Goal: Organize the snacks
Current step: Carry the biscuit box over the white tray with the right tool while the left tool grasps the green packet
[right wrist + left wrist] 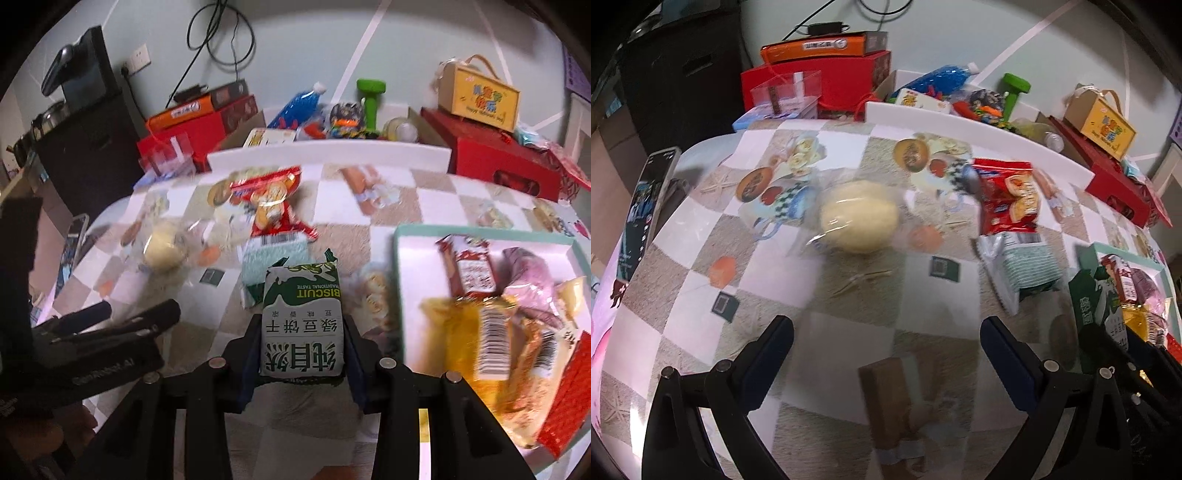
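Left gripper (886, 343) is spread wide with nothing between its fingers, hovering over the checked tablecloth (701, 229); wrapped yellow bun (858, 218) lies straight ahead of it, red snack bag (1008, 195) ahead and off to the right, both well apart from the fingers. Over on the right wrist view, right gripper (301, 325) is clamped narrow on the green biscuit pack (303, 325), pack upright between the fingers; tray (406, 236) of snacks sits just to its right; another pale green pack (255, 266) lies just ahead.
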Motion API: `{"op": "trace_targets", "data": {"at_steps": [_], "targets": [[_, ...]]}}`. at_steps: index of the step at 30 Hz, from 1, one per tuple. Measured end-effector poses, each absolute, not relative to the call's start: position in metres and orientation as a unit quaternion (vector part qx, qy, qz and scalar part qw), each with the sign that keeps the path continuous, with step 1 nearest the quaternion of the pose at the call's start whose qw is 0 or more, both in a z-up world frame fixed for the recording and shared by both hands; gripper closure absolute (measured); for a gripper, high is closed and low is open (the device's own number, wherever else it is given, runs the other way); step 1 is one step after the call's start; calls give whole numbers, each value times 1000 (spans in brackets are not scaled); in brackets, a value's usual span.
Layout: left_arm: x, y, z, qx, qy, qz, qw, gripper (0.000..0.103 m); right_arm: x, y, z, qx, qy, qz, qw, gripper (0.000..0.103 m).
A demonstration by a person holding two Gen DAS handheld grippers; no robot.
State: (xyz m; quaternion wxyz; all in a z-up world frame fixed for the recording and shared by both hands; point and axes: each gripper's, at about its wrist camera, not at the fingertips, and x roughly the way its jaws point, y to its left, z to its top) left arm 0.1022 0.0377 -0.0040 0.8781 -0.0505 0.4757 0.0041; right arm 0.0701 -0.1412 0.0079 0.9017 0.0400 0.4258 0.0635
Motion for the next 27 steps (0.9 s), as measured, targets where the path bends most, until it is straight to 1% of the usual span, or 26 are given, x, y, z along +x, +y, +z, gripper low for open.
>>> {"op": "trace_targets", "data": {"at_steps": [6, 10, 14, 17, 23, 24, 25, 27], "targets": [[114, 11, 7, -44, 454, -22, 890, 2, 65, -170, 28, 55, 392, 33, 918, 60], [129, -5, 22, -63, 401, -36, 913, 2, 61, -193, 40, 54, 372, 5, 927, 60], [139, -26, 12, -62, 410, -57, 908, 2, 61, -216, 46, 52, 364, -29, 930, 60], [145, -43, 3, -53, 406, -64, 910, 2, 60, -235, 45, 72, 364, -49, 927, 60], [152, -72, -20, -28, 439, -76, 895, 3, 58, -251, 40, 90, 372, -62, 922, 60], [153, -73, -22, -28, 443, -75, 893, 15, 58, -252, 40, 91, 373, -61, 921, 60], [153, -72, -24, -31, 447, -71, 891, 38, 58, -252, 39, 91, 374, -60, 921, 60], [151, -71, -23, -34, 445, -69, 892, 39, 58, -252, 38, 91, 375, -59, 921, 60]]}}
